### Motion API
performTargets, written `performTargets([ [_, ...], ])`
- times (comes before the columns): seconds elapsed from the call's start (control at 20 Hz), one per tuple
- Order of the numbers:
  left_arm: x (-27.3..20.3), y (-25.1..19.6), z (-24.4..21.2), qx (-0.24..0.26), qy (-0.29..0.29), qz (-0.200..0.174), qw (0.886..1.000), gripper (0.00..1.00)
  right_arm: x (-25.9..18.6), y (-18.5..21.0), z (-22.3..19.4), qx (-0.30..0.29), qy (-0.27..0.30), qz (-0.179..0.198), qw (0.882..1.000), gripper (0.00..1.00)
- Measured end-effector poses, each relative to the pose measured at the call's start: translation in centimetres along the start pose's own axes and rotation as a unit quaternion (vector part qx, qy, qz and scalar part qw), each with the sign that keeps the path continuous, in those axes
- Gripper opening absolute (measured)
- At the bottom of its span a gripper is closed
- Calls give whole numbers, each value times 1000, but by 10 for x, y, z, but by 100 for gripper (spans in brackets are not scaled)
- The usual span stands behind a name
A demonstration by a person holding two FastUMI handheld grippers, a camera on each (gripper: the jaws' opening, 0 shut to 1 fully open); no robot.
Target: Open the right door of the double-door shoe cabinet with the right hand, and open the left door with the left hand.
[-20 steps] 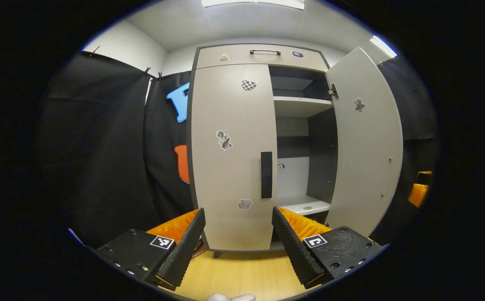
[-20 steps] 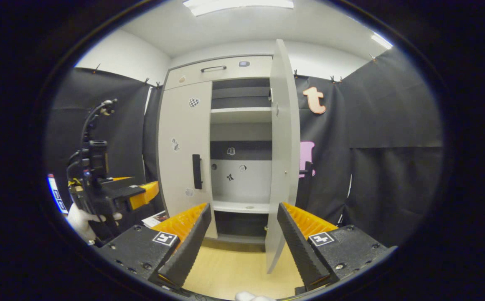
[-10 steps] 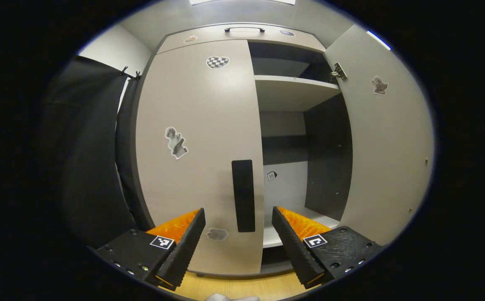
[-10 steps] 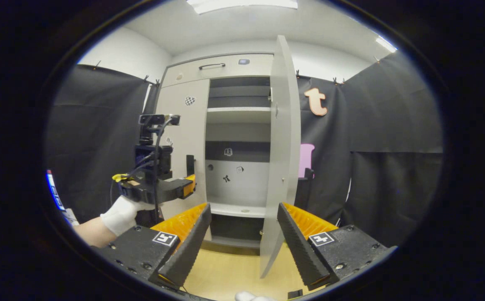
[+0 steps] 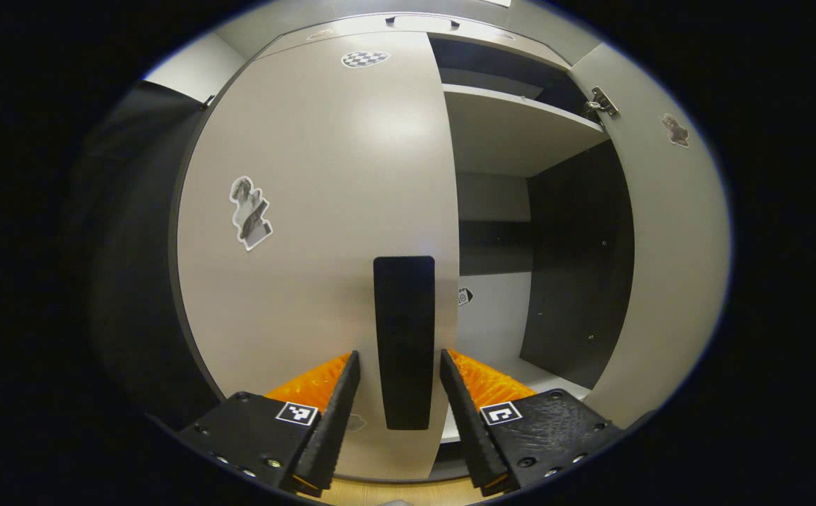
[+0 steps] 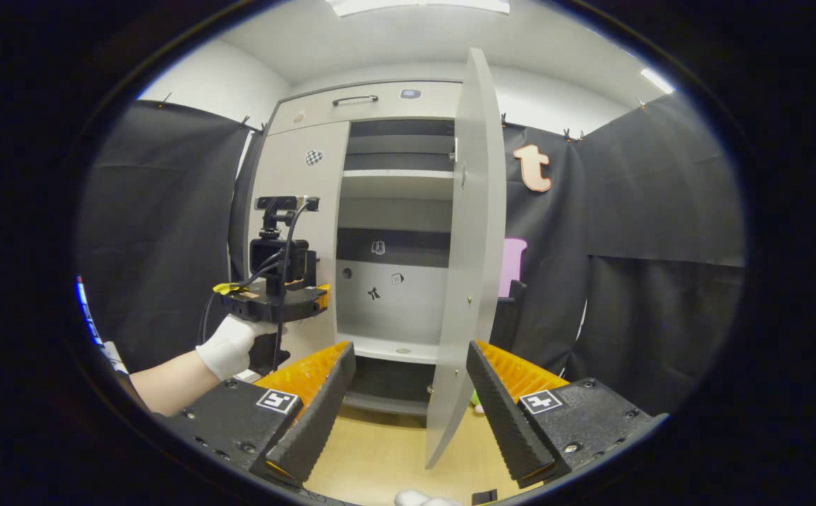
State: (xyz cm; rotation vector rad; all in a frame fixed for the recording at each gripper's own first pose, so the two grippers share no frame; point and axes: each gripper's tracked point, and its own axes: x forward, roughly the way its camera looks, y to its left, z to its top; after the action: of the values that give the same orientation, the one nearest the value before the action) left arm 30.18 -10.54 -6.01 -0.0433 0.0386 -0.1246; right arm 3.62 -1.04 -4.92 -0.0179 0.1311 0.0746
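Note:
The grey left door (image 5: 323,211) is closed, and its black vertical handle (image 5: 403,341) stands between the fingers of my left gripper (image 5: 398,355). The jaws straddle the handle closely, with thin gaps on both sides, so the gripper is open. The right door (image 5: 668,267) stands swung out. In the right gripper view the right door (image 6: 474,232) shows nearly edge-on. My right gripper (image 6: 410,348) hangs open in front of it, apart from it and holding nothing. A white-gloved hand (image 6: 232,344) holds the left gripper (image 6: 277,295) against the left door (image 6: 295,169).
Inside the cabinet are a light shelf (image 5: 513,133), a dark side wall (image 5: 576,267) and a lower shelf (image 6: 390,348). A drawer with a bar handle (image 6: 355,100) tops the cabinet. Black cloth walls (image 6: 661,281) close in on both sides. The floor (image 6: 379,457) is light wood.
My left gripper has moved forward to the left door until the handle sits between its fingers, which have narrowed. The right gripper has barely moved, and the right door has swung slightly further out.

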Motion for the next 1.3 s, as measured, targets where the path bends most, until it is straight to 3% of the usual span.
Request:
performTargets([
  [0.05, 1, -1, 1, 5, -5, 0, 1000, 63, 1, 0, 1, 1, -1, 1, 1000, 99],
  [0.1, -7, 1, 1, 13, -5, 0, 1000, 73, 2, -1, 1, 3, -1, 2, 1000, 99],
  [0.15, 2, -2, 2, 13, -12, -2, 1000, 41, 4, 0, 1, 5, -1, 4, 1000, 99],
  [0.25, 0, -2, 2, 17, -8, -6, 1000, 31, 4, 1, -2, 9, 2, 8, 1000, 99],
  [0.3, 1, -1, 0, 15, -6, -7, 1000, 31, 4, 4, -2, 9, 1, 11, 1000, 99],
  [0.35, 0, 1, 0, 8, -7, -8, 1000, 16, 4, 5, -1, 8, 0, 13, 1000, 99],
  [0.4, -3, 0, 2, 2, -5, -8, 1000, 20, 3, 7, -1, 7, 1, 19, 1000, 99],
  [0.45, -1, 0, 0, 1, -2, -7, 1000, 10, 3, 8, -2, 7, 1, 21, 1000, 99],
  [0.5, -4, 0, 1, 4, -1, -6, 1000, 10, 1, 9, -2, 7, 0, 23, 1000, 99],
  [0.55, -5, 0, 1, 7, 2, -9, 1000, 3, 0, 9, 0, 6, -2, 23, 1000, 99],
  [1.3, -65, 19, 1, 12, 5, -29, 999, 2, -39, 39, 5, 8, -23, 48, 999, 99],
])
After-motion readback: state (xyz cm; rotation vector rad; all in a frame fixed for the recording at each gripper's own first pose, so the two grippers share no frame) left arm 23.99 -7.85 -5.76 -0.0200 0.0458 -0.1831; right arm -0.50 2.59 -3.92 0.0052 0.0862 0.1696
